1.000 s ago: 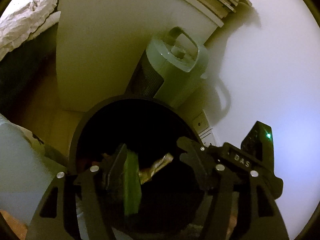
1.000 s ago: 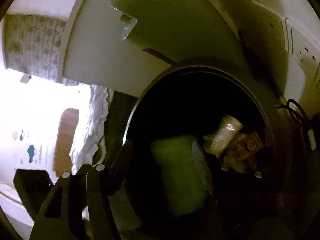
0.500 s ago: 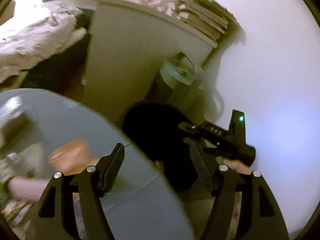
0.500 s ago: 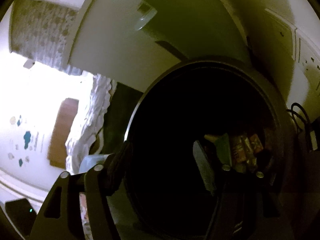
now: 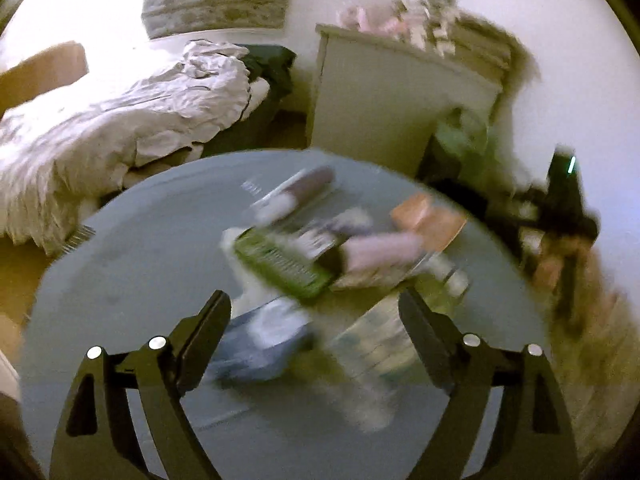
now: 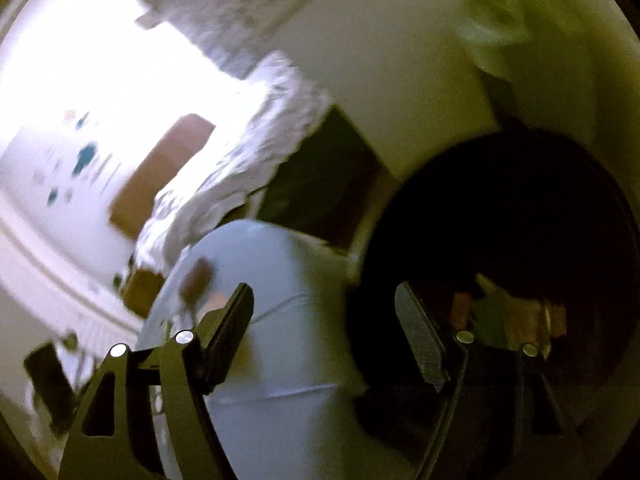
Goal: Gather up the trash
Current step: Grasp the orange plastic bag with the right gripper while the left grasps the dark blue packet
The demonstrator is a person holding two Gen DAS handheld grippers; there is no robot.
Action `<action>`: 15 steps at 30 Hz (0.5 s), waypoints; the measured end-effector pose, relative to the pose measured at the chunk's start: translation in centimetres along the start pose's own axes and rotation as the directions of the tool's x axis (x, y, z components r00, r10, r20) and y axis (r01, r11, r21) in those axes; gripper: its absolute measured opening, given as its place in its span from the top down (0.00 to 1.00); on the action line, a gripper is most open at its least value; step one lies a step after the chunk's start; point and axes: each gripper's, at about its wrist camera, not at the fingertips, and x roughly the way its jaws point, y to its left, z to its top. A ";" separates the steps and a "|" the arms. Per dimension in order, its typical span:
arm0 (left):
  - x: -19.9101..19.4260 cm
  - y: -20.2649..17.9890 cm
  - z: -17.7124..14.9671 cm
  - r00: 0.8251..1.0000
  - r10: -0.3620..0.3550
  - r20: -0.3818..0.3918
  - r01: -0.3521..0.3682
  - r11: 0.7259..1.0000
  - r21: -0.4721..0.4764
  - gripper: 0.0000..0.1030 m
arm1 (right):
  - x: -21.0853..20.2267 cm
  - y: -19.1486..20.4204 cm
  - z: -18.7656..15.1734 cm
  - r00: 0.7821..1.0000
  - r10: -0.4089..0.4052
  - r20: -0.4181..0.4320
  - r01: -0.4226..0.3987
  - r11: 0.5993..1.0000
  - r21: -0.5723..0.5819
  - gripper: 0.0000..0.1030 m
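My left gripper [image 5: 316, 312] is open and empty above a round grey table [image 5: 132, 256]. Blurred trash lies on the table: a green packet [image 5: 280, 266], a pink wrapper [image 5: 380, 250], an orange piece [image 5: 430, 216] and a blue-white wrapper [image 5: 260, 340] just beyond my fingertips. My right gripper [image 6: 324, 312] is open and empty beside the black bin [image 6: 520, 216], which holds several wrappers [image 6: 516, 312]. The right gripper also shows in the left wrist view [image 5: 560, 216], near the bin.
A bed with a crumpled white duvet [image 5: 120, 120] stands left of the table. A white cabinet [image 5: 392, 104] with papers on top stands behind the table, with a green fan [image 5: 464, 136] beside it. The table edge [image 6: 272, 320] is left of the bin.
Both grippers let go of green items into the bin. My left gripper swung from the bin to over the table. My right gripper pulled back and left from the bin.
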 end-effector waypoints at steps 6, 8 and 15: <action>1.2 2.4 -1.2 0.998 -0.016 -0.054 0.022 0.993 0.114 0.17 | 2.7 7.0 -0.6 0.997 -0.003 -0.078 -0.012 0.980 -0.196 0.20; 1.7 2.8 -1.4 0.998 -0.022 -0.059 0.030 0.991 0.131 0.17 | 4.1 9.0 -1.1 0.992 -0.065 -0.108 0.033 0.960 -0.278 0.20; 3.7 2.4 -1.7 0.993 -0.045 -0.113 0.066 0.979 0.191 0.26 | 9.2 12.2 -2.5 0.947 -0.242 -0.213 0.133 0.895 -0.425 0.20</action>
